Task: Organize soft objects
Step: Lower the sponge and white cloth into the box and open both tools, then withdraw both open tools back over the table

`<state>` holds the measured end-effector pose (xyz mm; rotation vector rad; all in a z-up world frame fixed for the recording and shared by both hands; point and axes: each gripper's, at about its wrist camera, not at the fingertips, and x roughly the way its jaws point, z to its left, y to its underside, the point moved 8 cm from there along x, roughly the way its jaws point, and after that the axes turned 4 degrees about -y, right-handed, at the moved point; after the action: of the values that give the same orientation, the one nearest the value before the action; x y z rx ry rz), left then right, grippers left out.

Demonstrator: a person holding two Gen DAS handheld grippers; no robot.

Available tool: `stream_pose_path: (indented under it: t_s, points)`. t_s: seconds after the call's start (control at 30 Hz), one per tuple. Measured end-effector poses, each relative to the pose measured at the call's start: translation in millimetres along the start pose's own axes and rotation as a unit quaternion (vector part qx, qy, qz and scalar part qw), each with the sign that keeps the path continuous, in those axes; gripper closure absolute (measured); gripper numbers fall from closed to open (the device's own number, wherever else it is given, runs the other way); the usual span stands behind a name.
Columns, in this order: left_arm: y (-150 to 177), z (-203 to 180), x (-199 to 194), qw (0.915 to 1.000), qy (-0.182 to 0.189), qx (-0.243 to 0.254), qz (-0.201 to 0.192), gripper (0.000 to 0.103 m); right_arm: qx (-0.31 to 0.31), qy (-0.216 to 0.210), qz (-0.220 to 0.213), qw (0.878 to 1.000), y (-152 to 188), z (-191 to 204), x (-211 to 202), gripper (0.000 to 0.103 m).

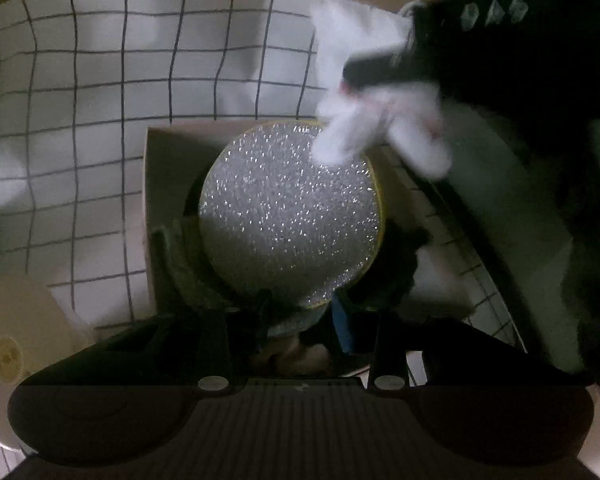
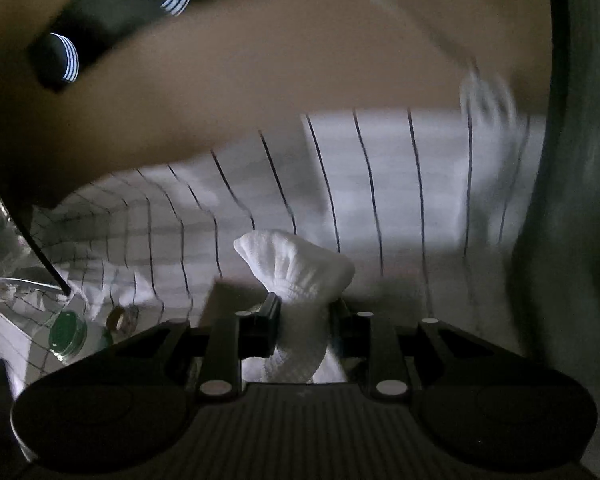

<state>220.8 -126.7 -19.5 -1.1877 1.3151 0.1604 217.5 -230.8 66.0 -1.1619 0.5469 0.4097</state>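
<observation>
Nearest my right camera, the white cloth [image 2: 300, 280] sits bunched between my right tongs [image 2: 305, 320], which are clamped on it. Its pinched neck lies between the fingers, a puffed end sticks out forward past the tips, and the rest trails back toward the camera. So the cloth's long axis runs along the fingers.

From my left camera, the same cloth [image 1: 364, 120] shows as a blurred white bundle hanging from the right tongs [image 1: 364, 70], up and to the right of a cardboard box [image 1: 156, 184]. The box rests on a white grid-patterned sheet [image 1: 100, 100]. A round glittery sponge pad [image 1: 290, 212] with a yellow rim lies on top of the box, filling most of the opening.

My left tongs [image 1: 300, 316] hover low over the near edge of that pad. Something blue and something dark sit between the fingers, but I cannot tell whether the fingers are closed on anything.

I judge the coming move turns on one relation: the cloth hangs above the box's far right corner, with the pad lying between it and the inside. The right tongs carry the cloth; the left tongs are nearer the pad. Dropping the cloth now would likely land it on the pad.
</observation>
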Motion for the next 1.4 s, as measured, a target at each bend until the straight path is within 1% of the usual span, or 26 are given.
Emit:
stream_pose_path:
  t_s: [0.03, 0.1, 0.17, 0.23, 0.3, 0.37, 0.43, 0.5, 0.57, 0.63, 0.7, 0.73, 0.83, 0.9, 0.97, 1.03, 1.1, 1.17, 1.2, 1.23, 1.27, 1.33, 1.4]
  points:
    - [-1, 1, -1, 1.0000, 0.001, -0.003, -0.002, 0.067, -0.008, 0.000, 0.001, 1.000, -1, 2, 1, 0.080]
    - [-5, 2, -7, 0.9999, 0.001, -0.009, -0.011, 0.067, 0.007, -0.014, 0.030, 0.999, 6, -1, 15, 0.079]
    - [-9, 4, -18, 0.9996, -0.001, -0.013, -0.026, 0.067, 0.046, -0.025, 0.079, 0.996, 23, -11, 40, 0.079]
    - [-13, 3, -30, 0.9990, 0.000, -0.011, -0.044, 0.067, 0.084, -0.019, 0.114, 0.990, 39, -26, 60, 0.079]
    - [-15, 4, -41, 0.9981, 0.005, -0.012, -0.061, 0.067, 0.131, -0.035, 0.121, 0.983, 49, -40, 71, 0.078]
    - [-17, 4, -47, 0.9973, 0.006, -0.014, -0.071, 0.067, 0.157, -0.044, 0.124, 0.979, 49, -47, 77, 0.077]
    - [-16, 5, -48, 0.9970, 0.002, -0.013, -0.076, 0.067, 0.154, -0.035, 0.124, 0.980, 49, -49, 82, 0.077]
    - [-10, 4, -52, 0.9971, -0.002, -0.010, -0.076, 0.067, 0.143, -0.011, 0.123, 0.982, 51, -50, 88, 0.076]
    - [-6, 3, -55, 0.9973, -0.001, -0.004, -0.073, 0.067, 0.136, 0.003, 0.125, 0.983, 53, -45, 90, 0.075]
    - [-4, 4, -59, 0.9973, 0.001, 0.000, -0.073, 0.067, 0.131, 0.006, 0.124, 0.984, 51, -43, 86, 0.070]
    - [-3, 7, -64, 0.9969, 0.002, 0.001, -0.078, 0.067, 0.130, 0.003, 0.125, 0.984, 47, -42, 79, 0.061]
    - [-4, 9, -66, 0.9967, 0.003, -0.002, -0.082, 0.067, 0.127, 0.002, 0.121, 0.985, 43, -41, 73, 0.060]
    - [-4, 16, -72, 0.9956, 0.005, -0.016, -0.092, 0.067, 0.107, 0.006, 0.092, 0.990, 26, -34, 51, 0.057]
    - [-3, 19, -75, 0.9952, 0.007, -0.023, -0.095, 0.067, 0.086, 0.010, 0.061, 0.994, 11, -27, 33, 0.049]
    - [-1, 19, -78, 0.9951, 0.012, -0.024, -0.095, 0.067, 0.070, 0.015, 0.033, 0.997, -2, -19, 21, 0.048]
    - [3, 15, -83, 0.9952, 0.020, -0.017, -0.094, 0.067, 0.069, 0.005, 0.023, 0.997, -7, -12, 22, 0.048]
    - [7, 11, -86, 0.9953, 0.028, -0.008, -0.092, 0.067, 0.076, -0.009, 0.041, 0.996, -3, -9, 39, 0.048]
    - [13, 5, -93, 0.9951, 0.037, 0.005, -0.092, 0.067, 0.092, -0.012, 0.083, 0.992, 11, -12, 66, 0.049]
    - [18, 3, -97, 0.9949, 0.040, 0.012, -0.091, 0.067, 0.105, -0.012, 0.110, 0.988, 21, -16, 78, 0.049]
    - [23, 1, -102, 0.9947, 0.042, 0.020, -0.092, 0.067, 0.124, -0.012, 0.147, 0.981, 34, -21, 92, 0.049]
    - [27, 0, -107, 0.9944, 0.043, 0.025, -0.093, 0.067, 0.143, -0.009, 0.165, 0.976, 44, -26, 100, 0.049]
    - [41, 7, -116, 0.9946, 0.039, 0.031, -0.091, 0.067, 0.161, -0.015, 0.163, 0.973, 50, -30, 104, 0.049]
    - [56, 19, -124, 0.9951, 0.031, 0.026, -0.090, 0.067, 0.162, -0.021, 0.162, 0.973, 51, -32, 102, 0.049]
